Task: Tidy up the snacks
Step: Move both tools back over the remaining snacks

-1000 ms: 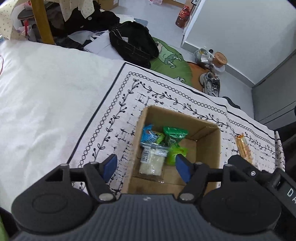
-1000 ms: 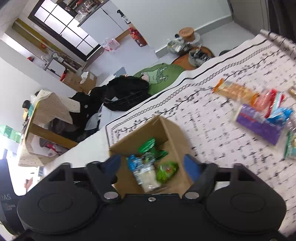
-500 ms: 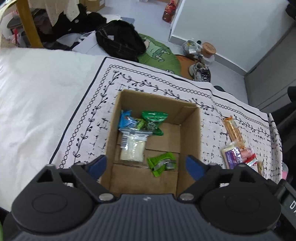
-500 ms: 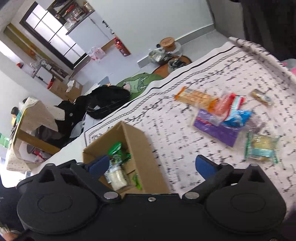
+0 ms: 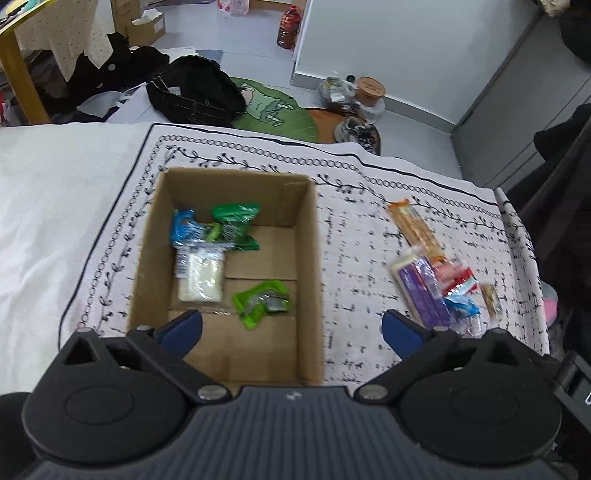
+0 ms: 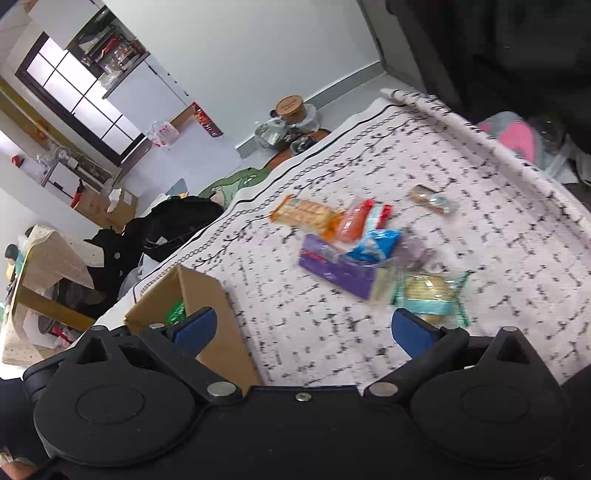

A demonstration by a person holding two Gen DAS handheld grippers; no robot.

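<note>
Left gripper (image 5: 291, 328) spread wide, empty — above the box (image 5: 312, 258). Right gripper (image 6: 301, 326) likewise wide, empty — over the cloth (image 6: 517, 229); snack (image 6: 336, 266) labels too blurred to read.

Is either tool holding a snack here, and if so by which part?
Nothing is held. The left tool and the right tool are both open, with no snack between their fingers.

A lived-in home, by the clutter. Beyond the patterned cloth (image 5: 369, 177) lies a grey floor strewn with a black bag (image 5: 195, 92), a green cartoon mat (image 5: 269, 110), a sneaker (image 5: 360, 134) and a red bottle (image 5: 286, 26). Farther from the cloth, the right wrist view shows a paned window (image 6: 77, 96), a sink with a tap (image 6: 55, 162) and cardboard boxes (image 6: 107, 206).
</note>
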